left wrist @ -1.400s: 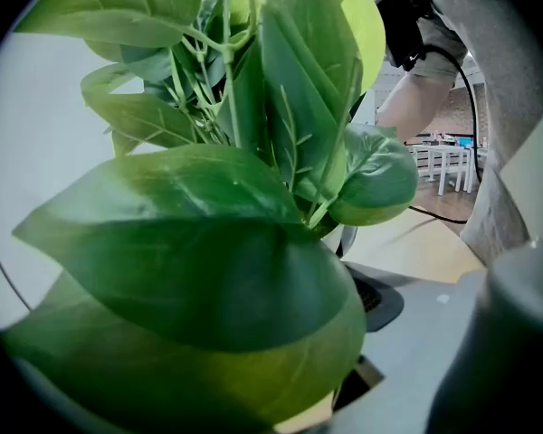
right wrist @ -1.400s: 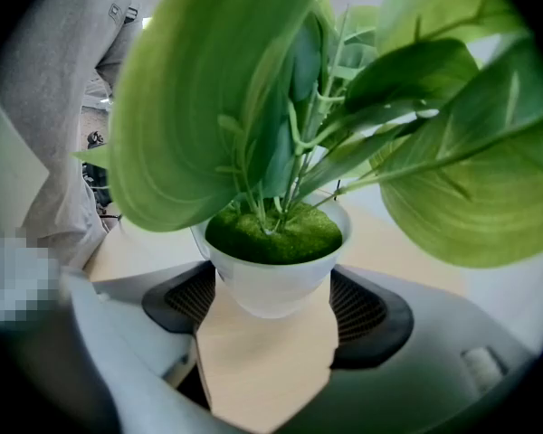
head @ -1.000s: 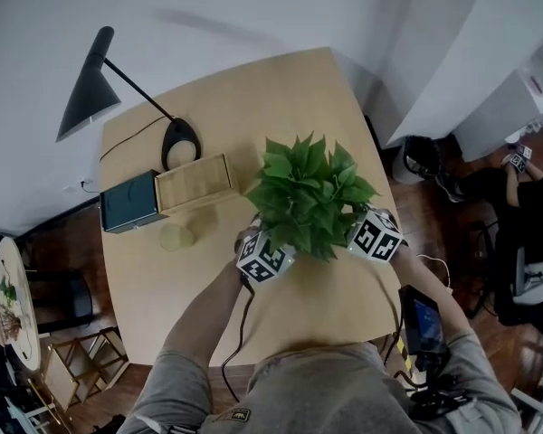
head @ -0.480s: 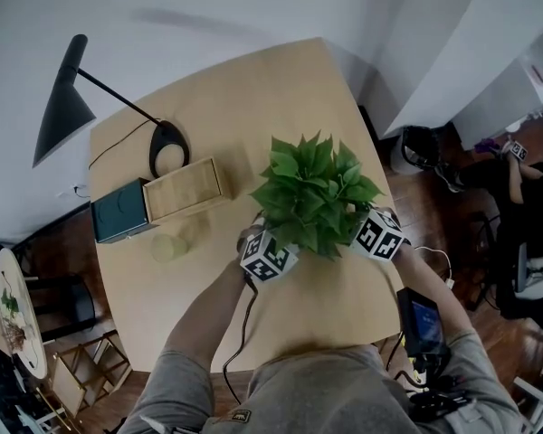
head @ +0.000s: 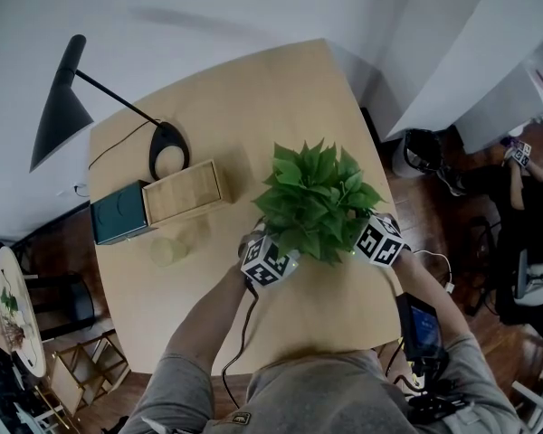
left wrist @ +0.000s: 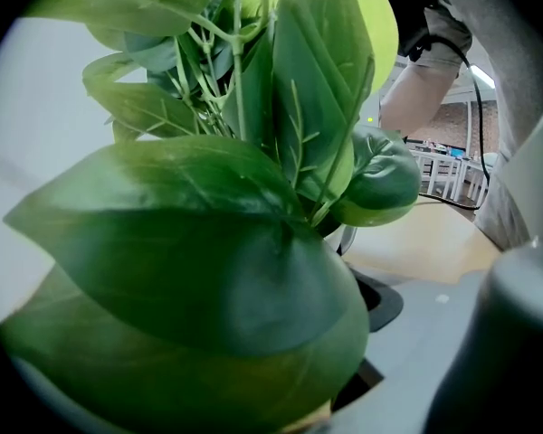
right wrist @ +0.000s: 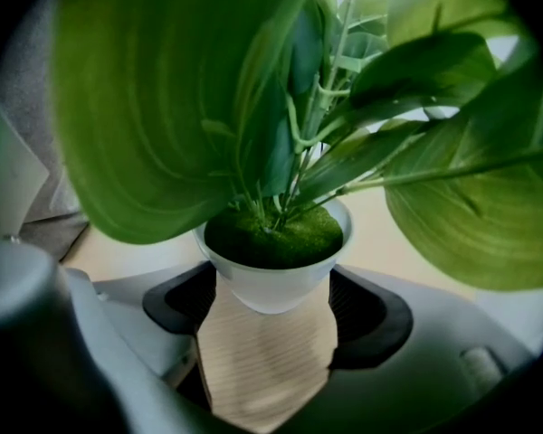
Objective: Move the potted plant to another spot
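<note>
**Fingers on the pot wall, leaves in the way**

Fingers (right wrist: 369, 319) of your right gripper (right wrist: 270, 313) sit either side of the white pot (right wrist: 273, 274), dark pads against its wall just under the rim: clamped on it, as far as I can judge. The left gripper (head: 273, 260) has its jaws wide apart. One big leaf fills the gap and only one finger (left wrist: 380, 301) shows, so I can't tell if its pads press on the pot.

The potted plant (head: 319, 202) is right of the wooden box (head: 185, 191) and a bit nearer to you, apart from it, with one gripper on each side. I can't tell if the base touches the table (head: 253, 89).

Handling, my read:
- The pot looks small and light, with a smooth, stiff wall, so it is likely slippery under the pads.
- It tapers downward. Grip high, just under the rim, so the flare stops it sliding out.
- The foliage is soft and wide, so probably top-heavy. Keep the pot upright, no quick tilts.
- Don't pinch leaves or stems, since they bend and give no hold.
- If it's ceramic it will chip, so set it down gently, clear of the wooden box.
</note>
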`<state>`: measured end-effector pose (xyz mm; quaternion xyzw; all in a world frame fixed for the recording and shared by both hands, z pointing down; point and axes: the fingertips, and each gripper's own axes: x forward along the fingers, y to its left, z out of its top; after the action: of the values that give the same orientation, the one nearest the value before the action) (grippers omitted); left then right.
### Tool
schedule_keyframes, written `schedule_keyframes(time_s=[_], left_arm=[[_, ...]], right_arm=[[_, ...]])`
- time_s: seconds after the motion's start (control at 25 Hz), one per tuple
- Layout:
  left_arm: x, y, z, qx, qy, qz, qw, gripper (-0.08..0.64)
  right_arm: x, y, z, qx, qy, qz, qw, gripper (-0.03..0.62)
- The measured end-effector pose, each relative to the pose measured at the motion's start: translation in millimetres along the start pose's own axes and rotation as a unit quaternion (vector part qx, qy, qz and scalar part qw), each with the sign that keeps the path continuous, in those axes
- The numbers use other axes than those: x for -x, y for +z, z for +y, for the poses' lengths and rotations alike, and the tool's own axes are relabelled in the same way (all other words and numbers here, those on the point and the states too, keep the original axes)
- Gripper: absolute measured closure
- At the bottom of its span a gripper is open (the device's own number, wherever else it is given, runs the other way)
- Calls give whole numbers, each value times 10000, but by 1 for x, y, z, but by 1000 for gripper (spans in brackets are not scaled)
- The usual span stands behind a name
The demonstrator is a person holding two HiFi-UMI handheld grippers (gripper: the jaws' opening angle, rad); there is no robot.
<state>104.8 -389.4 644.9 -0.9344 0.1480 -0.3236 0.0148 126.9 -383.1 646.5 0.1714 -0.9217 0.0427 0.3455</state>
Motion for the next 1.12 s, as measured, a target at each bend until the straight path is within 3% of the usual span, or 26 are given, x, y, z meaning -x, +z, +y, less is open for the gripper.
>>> schedule_keyframes(time_s=[0.48,0.64,1.12], left_arm=[[0,-1,0,-62,3,93,9999,186],[5,-9,3,-14,126,188,9997,183],[34,-17,-6,257,596,319,9974,179]], right_arm=[[0,-2,0,82,0,-18,10000,193],[1,-5,4,213,4,18,9998,171],[25,-18,9,-36,-343,-136,9993,163]])
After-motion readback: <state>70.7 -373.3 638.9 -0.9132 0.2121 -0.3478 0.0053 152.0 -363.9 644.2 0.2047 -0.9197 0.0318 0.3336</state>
